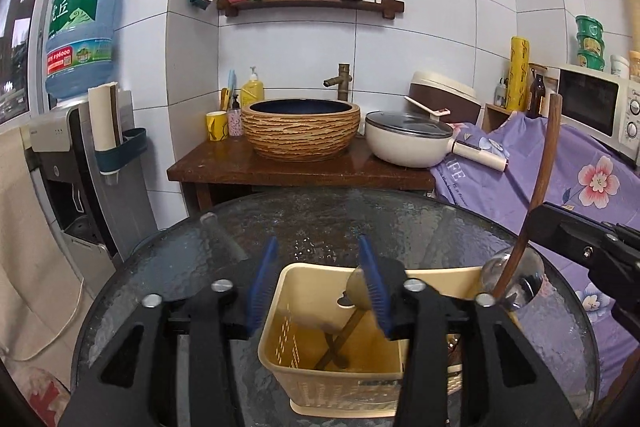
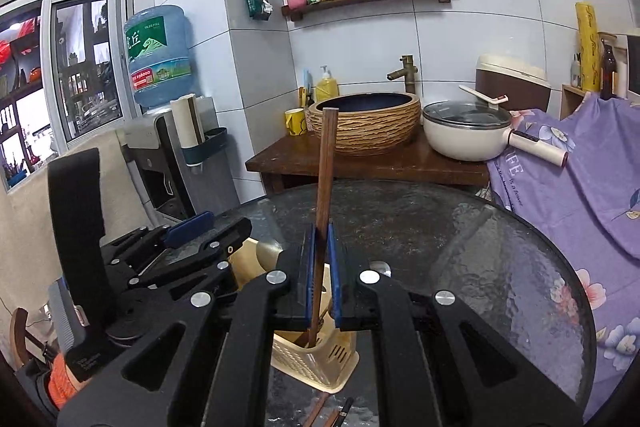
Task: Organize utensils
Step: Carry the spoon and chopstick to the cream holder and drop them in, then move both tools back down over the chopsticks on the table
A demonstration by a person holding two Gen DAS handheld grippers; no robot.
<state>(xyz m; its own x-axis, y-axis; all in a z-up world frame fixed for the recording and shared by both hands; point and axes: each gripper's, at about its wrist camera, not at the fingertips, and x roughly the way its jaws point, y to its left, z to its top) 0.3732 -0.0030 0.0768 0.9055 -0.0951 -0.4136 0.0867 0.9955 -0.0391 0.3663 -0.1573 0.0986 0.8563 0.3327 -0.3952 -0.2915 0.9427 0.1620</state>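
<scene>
A cream plastic utensil basket (image 1: 304, 359) stands on the round glass table (image 1: 320, 219), with wooden-handled utensils (image 1: 340, 339) lying in it. My left gripper (image 1: 320, 279) is open above the basket, its blue pads either side of the basket's left compartment. My right gripper (image 2: 321, 267) is shut on a long wooden-handled utensil (image 2: 326, 171), held upright with its lower end in the basket (image 2: 320, 359). In the left wrist view the same handle (image 1: 540, 179) rises at the basket's right side, next to the right gripper's black body (image 1: 580, 247).
A wooden counter (image 1: 300, 167) behind the table carries a striped basin (image 1: 300, 127), a cream pot (image 1: 408, 143) and a yellow mug (image 1: 216, 125). A water dispenser (image 1: 80, 167) stands left, a purple floral cloth (image 1: 580, 179) right. More utensils (image 2: 324, 411) lie at the table's near edge.
</scene>
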